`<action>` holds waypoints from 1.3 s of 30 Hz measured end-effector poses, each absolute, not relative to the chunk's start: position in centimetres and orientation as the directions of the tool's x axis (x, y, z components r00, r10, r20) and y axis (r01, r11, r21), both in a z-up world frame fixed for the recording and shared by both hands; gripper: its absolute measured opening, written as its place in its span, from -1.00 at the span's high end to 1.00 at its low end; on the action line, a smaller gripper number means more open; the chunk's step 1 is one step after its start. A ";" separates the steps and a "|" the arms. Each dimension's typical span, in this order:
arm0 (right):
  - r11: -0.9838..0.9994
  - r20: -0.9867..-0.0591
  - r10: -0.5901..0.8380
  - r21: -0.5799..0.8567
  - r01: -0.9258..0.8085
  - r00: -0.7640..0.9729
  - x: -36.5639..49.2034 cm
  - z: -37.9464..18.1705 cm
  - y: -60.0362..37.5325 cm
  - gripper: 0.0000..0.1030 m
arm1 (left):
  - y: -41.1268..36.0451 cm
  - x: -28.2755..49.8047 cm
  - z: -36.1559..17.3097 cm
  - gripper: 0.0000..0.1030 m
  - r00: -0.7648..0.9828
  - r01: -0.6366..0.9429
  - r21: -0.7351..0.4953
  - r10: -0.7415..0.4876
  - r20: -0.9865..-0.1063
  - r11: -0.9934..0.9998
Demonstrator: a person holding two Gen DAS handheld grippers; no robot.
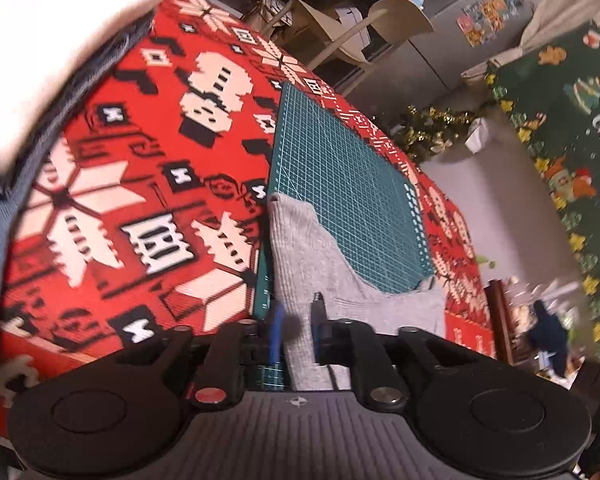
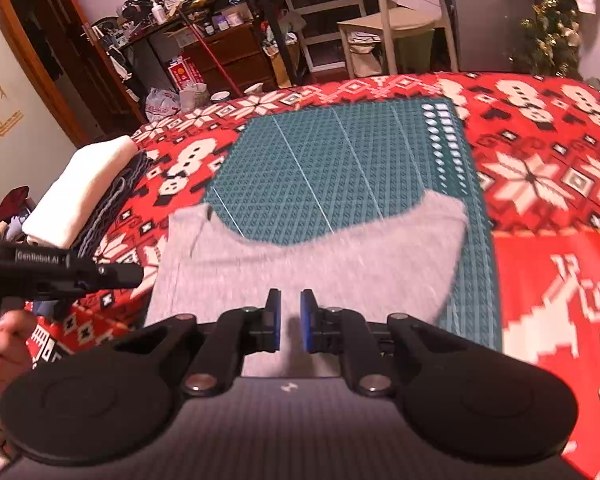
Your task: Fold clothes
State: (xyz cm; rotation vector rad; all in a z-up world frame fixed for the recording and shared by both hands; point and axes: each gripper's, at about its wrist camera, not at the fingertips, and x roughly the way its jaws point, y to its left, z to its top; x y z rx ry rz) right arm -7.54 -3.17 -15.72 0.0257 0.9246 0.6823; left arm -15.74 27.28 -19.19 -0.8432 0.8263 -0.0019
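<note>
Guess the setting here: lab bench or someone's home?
Most likely a home room, decorated for Christmas. A red holiday-pattern tablecloth covers the table, cluttered shelves and drawers line the back wall, and a small tinsel-trimmed tree stands in the corner.

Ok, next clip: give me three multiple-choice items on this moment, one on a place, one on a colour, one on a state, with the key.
1. Where does the grey garment lie?
A. Partly on the green cutting mat
B. On the chair
C. On the floor

2. What colour is the top item of the folded stack?
A. Black
B. White
C. Yellow

3. How is the grey garment lying?
A. Rolled into a ball
B. Hung over a chair back
C. Spread fairly flat, its far edge curving

Key: 1 A, grey cloth covers the mat's near part. 2 B, a white folded piece tops the darker grey-blue ones. 3 C, it lies flat on mat and tablecloth.
</note>
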 end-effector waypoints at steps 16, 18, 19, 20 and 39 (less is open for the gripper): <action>0.794 -0.699 0.572 0.344 -0.501 0.428 -8.8 -14.7 -5.6 0.71 | 25.5 -14.6 -20.0 0.87 0.677 -0.333 -0.620 -0.277 -0.681 0.711; 0.795 -0.698 0.573 0.345 -0.500 0.429 -8.8 -14.6 -5.7 0.70 | 25.2 -14.5 -19.0 0.91 0.689 -0.342 -0.580 -0.222 -0.690 0.739; 0.795 -0.697 0.573 0.346 -0.499 0.430 -8.8 -14.6 -5.7 0.70 | 25.2 -14.5 -18.6 0.91 0.696 -0.345 -0.568 -0.203 -0.689 0.748; 0.795 -0.697 0.573 0.346 -0.498 0.430 -8.8 -14.6 -5.7 0.70 | 25.3 -14.4 -18.3 0.91 0.703 -0.347 -0.557 -0.184 -0.687 0.755; 0.831 -0.659 0.546 0.349 -0.433 0.517 -9.5 -13.1 -9.9 0.67 | 17.6 -12.8 -10.2 0.92 0.774 -0.103 -0.457 -0.217 -0.594 0.883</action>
